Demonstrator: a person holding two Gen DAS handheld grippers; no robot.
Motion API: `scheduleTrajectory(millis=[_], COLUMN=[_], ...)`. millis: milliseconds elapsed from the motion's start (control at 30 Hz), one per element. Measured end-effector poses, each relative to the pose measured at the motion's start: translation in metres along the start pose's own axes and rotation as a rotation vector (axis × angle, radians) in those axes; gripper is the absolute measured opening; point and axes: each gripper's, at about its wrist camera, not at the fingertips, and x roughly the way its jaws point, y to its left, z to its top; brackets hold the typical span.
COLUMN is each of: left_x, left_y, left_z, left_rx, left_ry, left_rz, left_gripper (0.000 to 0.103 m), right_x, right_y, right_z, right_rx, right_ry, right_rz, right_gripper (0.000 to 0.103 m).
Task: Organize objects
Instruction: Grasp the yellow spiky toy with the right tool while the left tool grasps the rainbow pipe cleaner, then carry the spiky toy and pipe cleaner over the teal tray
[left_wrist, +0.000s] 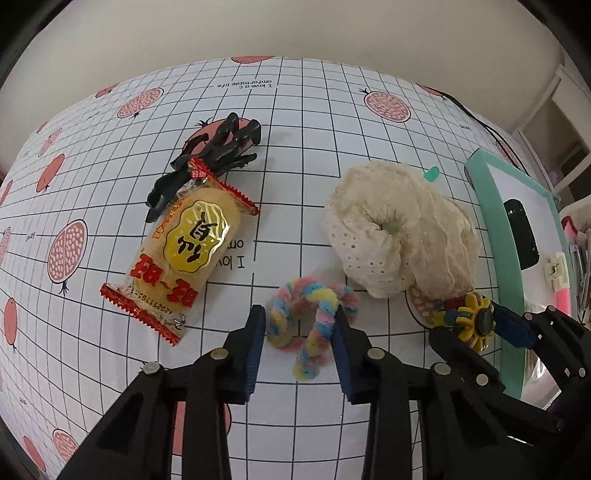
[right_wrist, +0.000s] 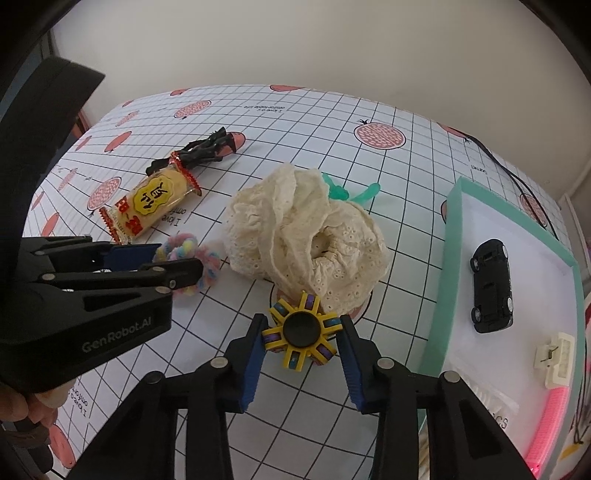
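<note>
We find the yellow spinner toy (right_wrist: 301, 329) lying on the bench (right_wrist: 399, 177) just in front of the cream lace cloth (right_wrist: 306, 240), near the wall of the teal tray (right_wrist: 441, 295). The right gripper (right_wrist: 301, 332) brackets it: fingers spread, one blue pad at each side, touching or all but touching the spokes — we cannot tell which. It is not yet pinched.

The pastel fuzzy loop (left_wrist: 308, 325) lies on the bench between the fingers of the left gripper (left_wrist: 300, 328), likewise spread; the right-hand pad appears to rest against the loop, the other stands just beside it.

Risks, in our judgement:
- The spinner is spoked and turns on its hub. A closure on two spoke tips could rotate it out of the grip or let it slip during a lift.
- The cloth edge sits close behind the spinner; a deeper reach could catch the lace and drag the cloth along.
- The loop is soft and coiled — the fingers may pinch only one strand, leaving the rest to trail.
- The two grippers stand near each other; a simultaneous lift invites contact.

The tray already holds a black toy car (right_wrist: 491, 286) and a small white clip (right_wrist: 554, 363). The snack packet (left_wrist: 184, 254) and black hair clips (left_wrist: 218, 147) lie well apart, further back.
</note>
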Motion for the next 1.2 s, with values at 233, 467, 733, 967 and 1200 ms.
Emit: scheduleTrajectory(millis=[233, 467, 733, 967, 1200], left_x=[0.001, 0.001, -0.014, -0.034, -0.050], left_y=[-0.002, -0.003, -0.007, -0.009, -0.009], left_z=[0.000, 0.001, 0.002, 0.000, 0.003], left_rx=[0.005, -0.004, 0.000, 0.001, 0.000], left_ry=[0.006, 0.010, -0.014, -0.048, -0.085], left_rz=[0.025, 0.035, 0.047, 0.057, 0.067], left_gripper=[0.027, 0.021, 0.019, 0.019, 0.019], right_x=[-0.003, -0.010, -0.022, -0.036, -0.047], right_y=[-0.003, -0.007, -0.010, -0.014, -0.017], right_z=[0.000, 0.000, 0.000, 0.002, 0.002], right_rx=[0.010, 0.017, 0.021, 0.032, 0.039], right_ry=[-0.006, -0.022, -0.045, -0.075, -0.100], right_rz=[0.003, 0.011, 0.022, 0.032, 0.041], right_gripper=[0.041, 0.041, 0.041, 0.041, 0.041])
